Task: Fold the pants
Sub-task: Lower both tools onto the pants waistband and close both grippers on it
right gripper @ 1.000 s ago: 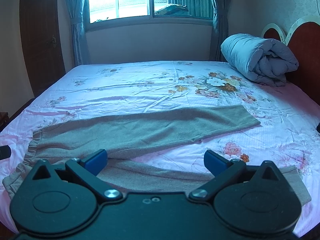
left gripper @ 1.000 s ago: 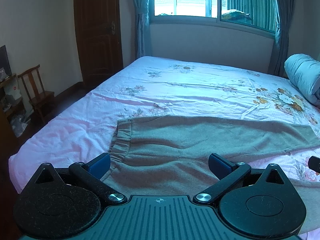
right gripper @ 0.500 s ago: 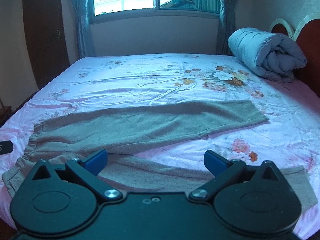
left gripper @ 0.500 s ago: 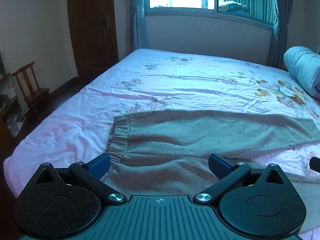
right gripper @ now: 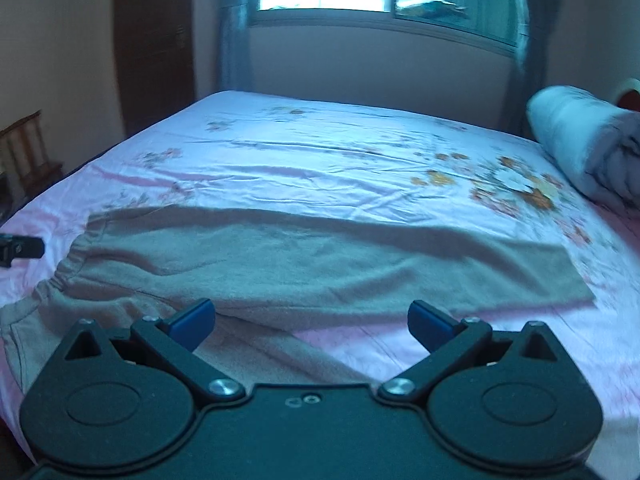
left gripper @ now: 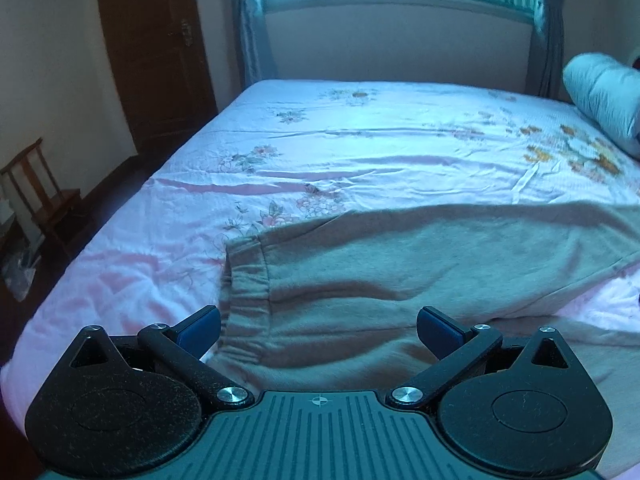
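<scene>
Grey-brown pants (left gripper: 400, 264) lie flat on the bed, waistband (left gripper: 244, 280) to the left, legs running right. In the right wrist view the pants (right gripper: 320, 264) show one leg stretched to a cuff (right gripper: 568, 276) and the other leg near the front edge. My left gripper (left gripper: 318, 326) hovers open over the waistband end, nothing between its blue pads. My right gripper (right gripper: 310, 320) is open above the crotch area, nothing held. A tip of the left gripper (right gripper: 20, 248) shows at the left edge.
The bed (left gripper: 360, 152) has a pink floral sheet. A rolled blue-grey duvet (right gripper: 588, 152) sits at the right by the headboard. A wooden chair (left gripper: 40, 196) and a dark door (left gripper: 156, 48) stand left; window with curtains behind.
Both grippers have moved forward and lower toward the pants. The right wrist view has swung left, from the leg cuffs toward the waist. Both stay open.
</scene>
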Demonstrator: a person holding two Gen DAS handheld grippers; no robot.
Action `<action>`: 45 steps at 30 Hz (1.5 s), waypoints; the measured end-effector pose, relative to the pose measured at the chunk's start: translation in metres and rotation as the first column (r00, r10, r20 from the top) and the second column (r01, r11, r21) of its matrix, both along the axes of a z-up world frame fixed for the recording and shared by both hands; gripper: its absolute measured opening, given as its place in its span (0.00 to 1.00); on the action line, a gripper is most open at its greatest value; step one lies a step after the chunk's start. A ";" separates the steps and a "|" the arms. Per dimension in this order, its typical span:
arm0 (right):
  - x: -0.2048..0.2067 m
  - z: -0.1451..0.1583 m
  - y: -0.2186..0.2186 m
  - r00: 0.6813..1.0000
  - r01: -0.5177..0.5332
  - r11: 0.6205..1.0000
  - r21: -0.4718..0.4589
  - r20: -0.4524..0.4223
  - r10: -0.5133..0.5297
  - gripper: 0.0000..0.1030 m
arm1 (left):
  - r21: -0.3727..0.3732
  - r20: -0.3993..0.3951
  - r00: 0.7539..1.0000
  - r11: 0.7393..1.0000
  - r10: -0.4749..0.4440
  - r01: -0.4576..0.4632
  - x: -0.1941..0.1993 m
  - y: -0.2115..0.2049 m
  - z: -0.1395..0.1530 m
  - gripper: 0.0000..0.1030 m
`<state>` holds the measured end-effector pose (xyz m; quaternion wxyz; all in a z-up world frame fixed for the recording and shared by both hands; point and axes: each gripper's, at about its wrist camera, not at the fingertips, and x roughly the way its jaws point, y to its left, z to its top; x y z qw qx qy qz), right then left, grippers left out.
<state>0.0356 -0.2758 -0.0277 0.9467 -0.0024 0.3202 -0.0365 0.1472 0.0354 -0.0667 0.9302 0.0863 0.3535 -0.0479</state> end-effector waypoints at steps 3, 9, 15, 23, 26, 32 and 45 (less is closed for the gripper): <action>0.016 -0.002 -0.003 0.999 -0.040 0.999 -0.010 -0.006 0.040 0.94 | 0.030 -0.006 1.000 0.999 -0.016 0.016 0.024 0.009 -0.006 1.00; 0.051 -0.007 -0.010 0.996 -0.083 0.996 -0.022 -0.030 0.082 0.94 | 0.028 -0.025 1.000 1.000 -0.007 0.008 0.077 0.026 -0.019 1.00; 0.088 -0.014 -0.004 0.987 -0.155 0.986 -0.065 -0.051 0.152 0.93 | 0.026 -0.067 0.997 0.999 -0.040 0.042 0.128 0.032 -0.038 1.00; 0.152 -0.026 0.007 0.934 -0.352 0.927 -0.130 -0.107 0.339 0.83 | 0.132 -0.115 0.977 0.972 -0.182 0.197 0.188 0.034 -0.065 1.00; 0.182 -0.032 0.013 0.903 -0.425 0.886 -0.186 -0.159 0.400 0.80 | 0.176 -0.168 0.952 0.943 -0.254 0.283 0.208 0.030 -0.076 0.98; 0.240 -0.053 0.023 0.830 -0.541 0.815 -0.207 -0.287 0.478 0.59 | 0.158 -0.276 0.909 0.918 -0.313 0.364 0.246 0.030 -0.107 0.84; 0.337 -0.086 0.025 0.629 -0.731 0.676 -0.091 -0.473 0.617 0.57 | 0.043 -0.393 0.803 0.863 -0.448 0.503 0.286 0.033 -0.134 0.78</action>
